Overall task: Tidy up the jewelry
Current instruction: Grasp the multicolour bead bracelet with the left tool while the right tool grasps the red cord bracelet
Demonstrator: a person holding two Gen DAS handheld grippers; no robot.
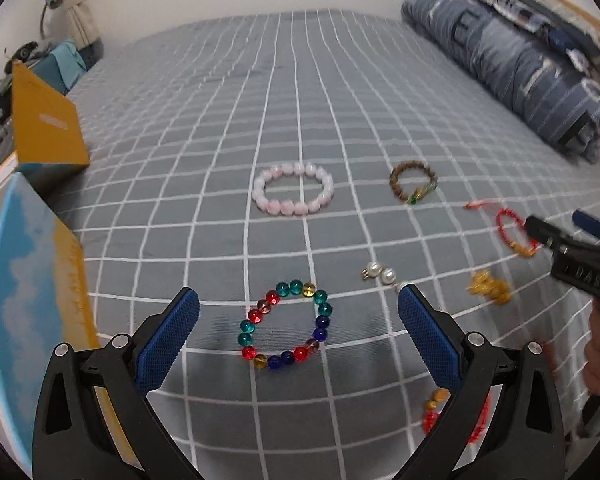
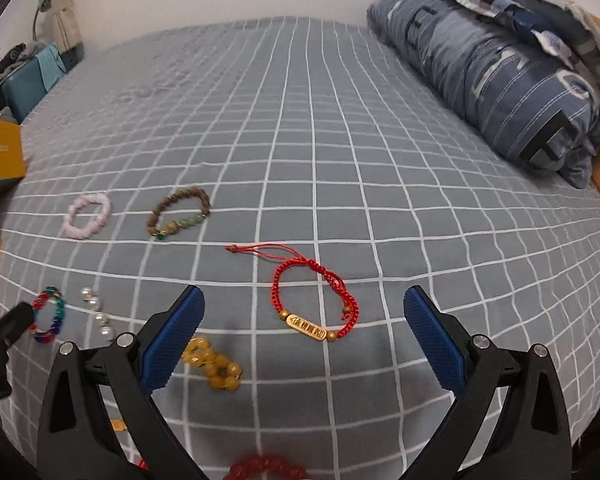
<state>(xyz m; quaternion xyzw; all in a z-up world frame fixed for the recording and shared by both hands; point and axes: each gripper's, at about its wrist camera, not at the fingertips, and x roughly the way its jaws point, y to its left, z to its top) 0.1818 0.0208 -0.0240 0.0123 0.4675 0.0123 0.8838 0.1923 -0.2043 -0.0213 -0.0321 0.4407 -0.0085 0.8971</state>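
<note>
On the grid-patterned bedspread [image 1: 300, 80], the left gripper [image 1: 298, 312] is hovering, jaws spread wide and empty, over the multicoloured bead bracelet [image 1: 286, 326]; the right gripper [image 2: 304, 308], likewise released, is framing the red cord bracelet [image 2: 314, 300]. Pinching one side of each loop is likely gripping best

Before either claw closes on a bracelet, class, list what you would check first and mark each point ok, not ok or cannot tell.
1. Left claw open: ok.
2. Multicoloured bead bracelet lies between its fingers: ok.
3. Right claw open: ok.
4. Red cord bracelet lies flat between its fingers: ok.
5. Its loose cord tail clear of the brown bead bracelet: ok.
6. Yellow box open to take the jewelry: cannot tell.
</note>
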